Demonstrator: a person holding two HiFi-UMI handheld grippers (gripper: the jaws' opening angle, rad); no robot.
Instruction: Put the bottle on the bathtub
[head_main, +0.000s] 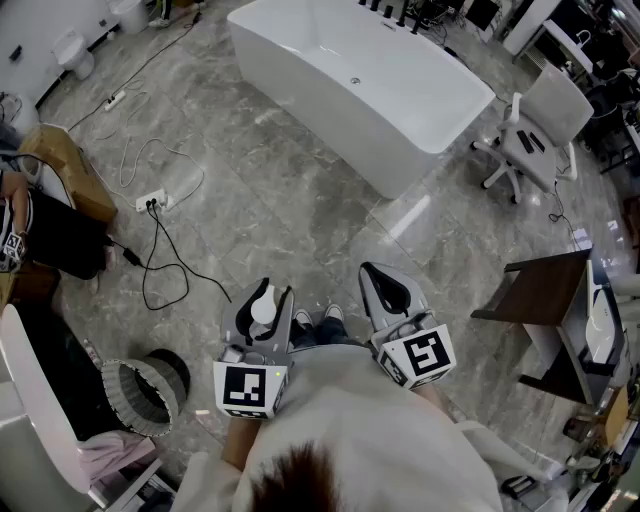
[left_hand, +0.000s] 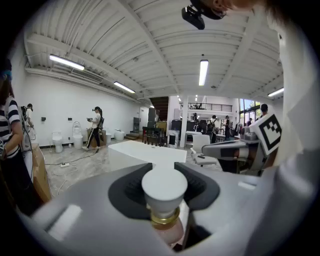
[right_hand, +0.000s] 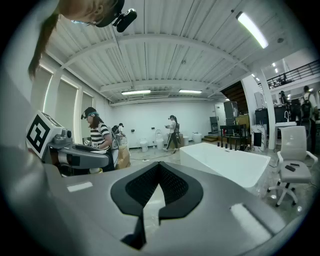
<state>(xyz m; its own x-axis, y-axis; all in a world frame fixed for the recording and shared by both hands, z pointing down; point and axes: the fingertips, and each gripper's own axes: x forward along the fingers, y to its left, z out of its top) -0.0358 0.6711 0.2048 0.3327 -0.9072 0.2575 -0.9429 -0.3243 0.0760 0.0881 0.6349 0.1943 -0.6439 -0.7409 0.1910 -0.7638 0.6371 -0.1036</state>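
Observation:
My left gripper (head_main: 264, 297) is shut on a bottle (left_hand: 165, 200) with a white cap, a gold collar and a pinkish body; its cap (head_main: 262, 307) shows between the jaws in the head view. The white bathtub (head_main: 350, 80) stands on the floor well ahead, also seen as a white bathtub (left_hand: 142, 154) in the left gripper view and the bathtub (right_hand: 227, 162) in the right gripper view. My right gripper (head_main: 385, 288) is shut with nothing in it, held level beside the left one.
A white office chair (head_main: 535, 135) stands right of the tub, a dark table (head_main: 545, 300) at the right. Cables and a power strip (head_main: 152, 203) lie on the floor at left. A round basket (head_main: 140, 395) sits near my left. People stand in the background.

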